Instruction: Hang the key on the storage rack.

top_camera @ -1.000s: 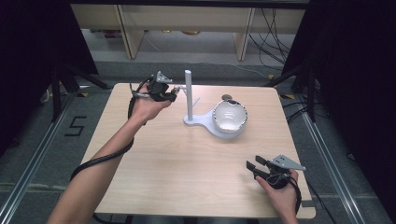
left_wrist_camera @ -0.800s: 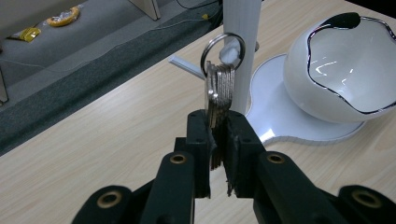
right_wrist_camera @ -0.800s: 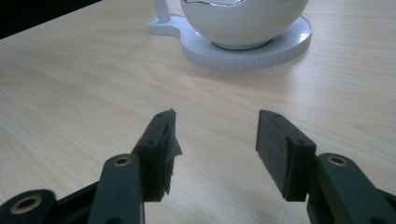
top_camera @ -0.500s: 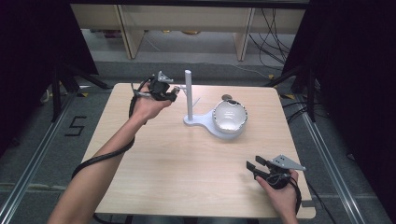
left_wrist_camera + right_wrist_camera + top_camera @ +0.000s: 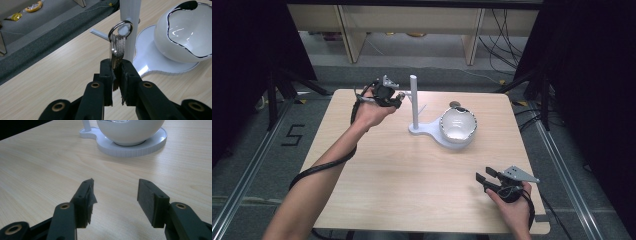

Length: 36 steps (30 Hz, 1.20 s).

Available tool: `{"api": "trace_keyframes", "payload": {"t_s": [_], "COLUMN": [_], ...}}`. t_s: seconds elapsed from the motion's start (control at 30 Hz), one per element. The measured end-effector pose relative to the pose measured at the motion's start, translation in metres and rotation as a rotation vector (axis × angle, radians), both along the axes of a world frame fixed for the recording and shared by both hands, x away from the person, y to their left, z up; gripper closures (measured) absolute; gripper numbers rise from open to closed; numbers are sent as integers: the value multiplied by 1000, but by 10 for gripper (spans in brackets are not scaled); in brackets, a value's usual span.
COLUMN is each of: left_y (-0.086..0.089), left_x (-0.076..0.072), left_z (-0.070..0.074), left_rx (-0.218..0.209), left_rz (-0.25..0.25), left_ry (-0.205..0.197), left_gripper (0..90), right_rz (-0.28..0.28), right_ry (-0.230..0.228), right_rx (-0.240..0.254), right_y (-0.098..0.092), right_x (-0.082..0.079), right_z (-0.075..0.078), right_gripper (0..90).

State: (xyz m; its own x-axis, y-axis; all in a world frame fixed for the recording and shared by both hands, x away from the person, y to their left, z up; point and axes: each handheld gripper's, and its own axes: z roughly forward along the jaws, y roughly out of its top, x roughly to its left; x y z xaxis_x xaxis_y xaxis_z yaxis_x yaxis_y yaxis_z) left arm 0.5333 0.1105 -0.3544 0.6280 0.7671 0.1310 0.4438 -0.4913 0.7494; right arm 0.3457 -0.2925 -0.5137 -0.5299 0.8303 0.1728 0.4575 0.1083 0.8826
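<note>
Black fingers (image 5: 116, 75) tight on keys (image 5: 117, 51)

Both grippers are black with brass-coloured screws at the jaws; the right gripper (image 5: 487, 179) carries a grey three-cornered plate, and a black cable (image 5: 319, 167) trails from the left gripper (image 5: 398, 100).

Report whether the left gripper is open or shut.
Shut. In the left gripper view the left gripper has its jaws pressed on the keys, whose ring sits by the white post.
</note>
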Motion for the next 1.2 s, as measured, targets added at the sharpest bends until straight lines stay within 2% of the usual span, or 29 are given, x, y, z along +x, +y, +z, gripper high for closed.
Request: {"api": "trace_keyframes", "payload": {"t_s": [0.13, 0.2, 0.47, 0.5, 0.57, 0.63, 0.67, 0.73, 0.77, 0.8, 0.93, 1.1, 1.13, 1.17, 1.2], "left_y": [-1, 0, -1, -2, -2, -2, -1, -2, -2, -2, -3, -4, -4, -4, -5], "left_x": [1, 3, 5, 4, 4, 4, 4, 3, 3, 3, 3, 3, 4, 4, 4], "left_z": [1, 2, 5, 5, 6, 8, 10, 11, 12, 12, 11, 8, 8, 8, 9], "left_rx": [4, 17, 52, 42, 59, 75, 101, 112, 113, 114, 122, 133, 136, 137, 138], "left_rz": [1, -4, -7, -2, -3, -6, -14, -14, -14, -14, -16, -17, -16, -16, -16], "left_ry": [0, -12, -5, -5, -7, -7, 1, 11, 12, 11, 18, 41, 48, 50, 54], "left_gripper": [806, 806, 806, 806, 806, 806, 806, 806, 806, 806, 806, 806, 806, 806, 806], "right_rz": [-2, -2, -11, -19, -2, 0, -2, -4, -12, -1, -4, -4, -7, -27, -25], "right_ry": [-10, -6, -17, 19, -18, -14, -17, -14, 6, -9, -22, -20, -24, 20, 12], "right_rx": [-11, -10, -30, 1, -23, -20, -24, -23, -6, -11, -26, -11, -20, 15, 25], "right_y": [0, 0, -1, 0, -2, -2, -2, -1, 0, -1, -2, -2, -2, 1, 1], "right_x": [0, 0, 1, -2, 1, 1, 1, 0, -1, 1, 1, 1, 1, -2, -2], "right_z": [0, 0, 0, 1, 0, 0, 0, 1, 1, 1, 1, 1, 0, 1, 1], "right_gripper": [478, 478, 477, 477, 476, 476, 476, 476, 476, 476, 476, 476, 476, 476, 476]}}
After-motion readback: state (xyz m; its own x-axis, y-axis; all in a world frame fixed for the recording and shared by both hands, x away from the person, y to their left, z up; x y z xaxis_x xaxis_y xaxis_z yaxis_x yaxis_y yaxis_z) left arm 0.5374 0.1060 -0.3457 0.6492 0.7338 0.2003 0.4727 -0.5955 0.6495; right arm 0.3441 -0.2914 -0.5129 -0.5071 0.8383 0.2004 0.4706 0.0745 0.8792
